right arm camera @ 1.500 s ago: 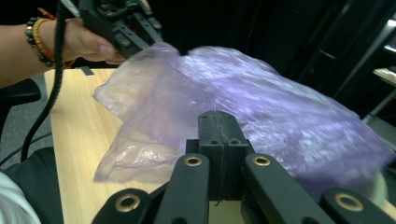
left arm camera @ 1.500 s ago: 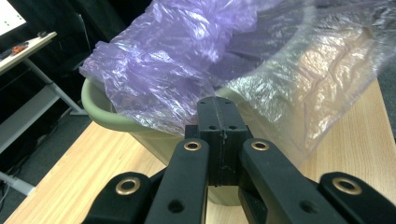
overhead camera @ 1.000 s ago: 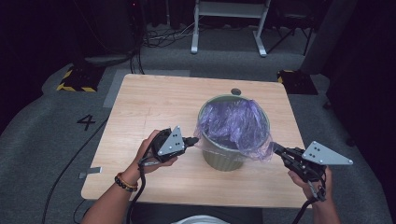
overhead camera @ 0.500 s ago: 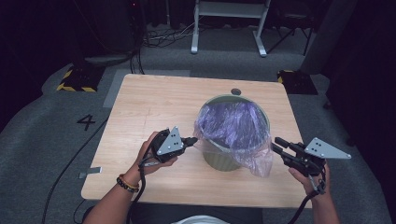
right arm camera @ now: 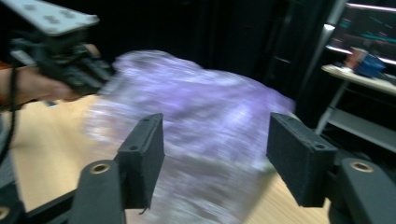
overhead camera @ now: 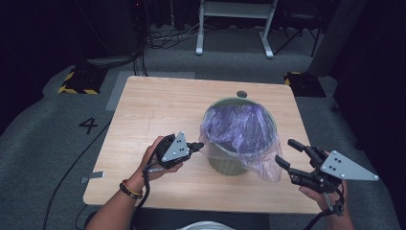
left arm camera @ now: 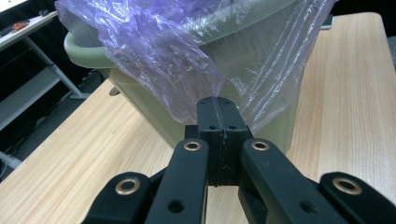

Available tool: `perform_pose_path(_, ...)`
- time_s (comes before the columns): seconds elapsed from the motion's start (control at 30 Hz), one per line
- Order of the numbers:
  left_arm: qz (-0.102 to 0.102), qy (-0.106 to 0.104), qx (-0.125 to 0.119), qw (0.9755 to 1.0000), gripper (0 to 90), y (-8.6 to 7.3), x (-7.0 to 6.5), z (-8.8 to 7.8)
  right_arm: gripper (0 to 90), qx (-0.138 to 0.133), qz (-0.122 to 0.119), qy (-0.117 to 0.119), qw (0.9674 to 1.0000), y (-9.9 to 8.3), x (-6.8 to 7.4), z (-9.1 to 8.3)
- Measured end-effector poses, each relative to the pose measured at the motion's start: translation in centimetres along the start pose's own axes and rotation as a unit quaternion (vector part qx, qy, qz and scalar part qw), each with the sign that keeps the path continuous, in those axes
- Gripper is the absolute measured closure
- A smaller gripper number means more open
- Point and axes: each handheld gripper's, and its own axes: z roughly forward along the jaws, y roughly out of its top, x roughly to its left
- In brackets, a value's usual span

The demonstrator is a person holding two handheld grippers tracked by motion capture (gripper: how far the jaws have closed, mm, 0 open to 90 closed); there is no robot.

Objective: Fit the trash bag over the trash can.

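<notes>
Pale wood-grain counter (overhead camera: 158, 115) on grey carpet, dark room around. Its green bin (overhead camera: 225, 165) with purple bag (overhead camera: 239, 129) stands toward 3 o'clock. My left claw (overhead camera: 198, 145) pinches the bag's edge; my right claw (overhead camera: 286, 154), just opening, holds nothing.

Before you: a thin, glossy, crinkled purple plastic bag (overhead camera: 238, 132) lining a smooth, matt olive plastic bin (overhead camera: 226, 166) on a pale wood-grain table (overhead camera: 158, 110); your matt black plastic left hand-held gripper (overhead camera: 200, 144) carries brass-coloured metal rivets.
</notes>
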Motion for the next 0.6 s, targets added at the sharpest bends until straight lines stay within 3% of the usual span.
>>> perform_pose_path(0.03,0.000,0.000,0.000,1.0000,90.0,0.1,0.0,0.0,34.3,0.007,-0.018,0.027,0.9994,0.6,1.3,0.5)
perform_pose_path(0.2,0.007,0.004,0.007,0.9999,90.0,0.5,-0.1,0.1,33.5,0.012,-0.065,0.077,0.9948,1.3,4.0,1.5)
perform_pose_path(0.3,0.006,0.003,0.006,1.0000,90.0,0.5,-0.1,0.2,30.3,0.031,-0.096,0.088,0.9910,1.3,5.2,2.4)
perform_pose_path(0.33,0.006,0.003,0.006,1.0000,90.0,0.5,-0.1,0.2,30.3,0.031,-0.096,0.088,0.9910,1.3,5.2,2.4)
perform_pose_path(0.37,0.005,0.003,0.005,1.0000,90.0,0.5,0.0,0.2,33.1,0.047,-0.113,0.069,0.9901,1.1,5.5,3.1)
perform_pose_path(0.47,0.005,0.000,0.005,1.0000,90.0,0.4,0.0,0.2,48.4,0.063,-0.122,0.038,0.9898,0.8,5.1,3.6)
perform_pose_path(0.5,0.004,0.000,0.004,1.0000,90.0,0.4,0.0,0.2,57.4,0.067,-0.123,0.030,0.9897,0.7,4.9,3.8)
perform_pose_path(0.53,0.004,0.000,0.004,1.0000,90.0,0.4,0.0,0.2,57.4,0.067,-0.123,0.030,0.9897,0.7,4.9,3.8)
perform_pose_path(0.57,0.003,0.000,0.004,1.0000,90.0,0.4,0.1,0.2,63.7,0.073,-0.122,0.023,0.9895,0.5,4.6,4.0)
perform_pose_path(0.6,0.003,0.001,0.005,1.0000,90.0,0.3,0.2,0.2,75.9,0.078,-0.123,0.018,0.9891,0.3,4.2,4.1)
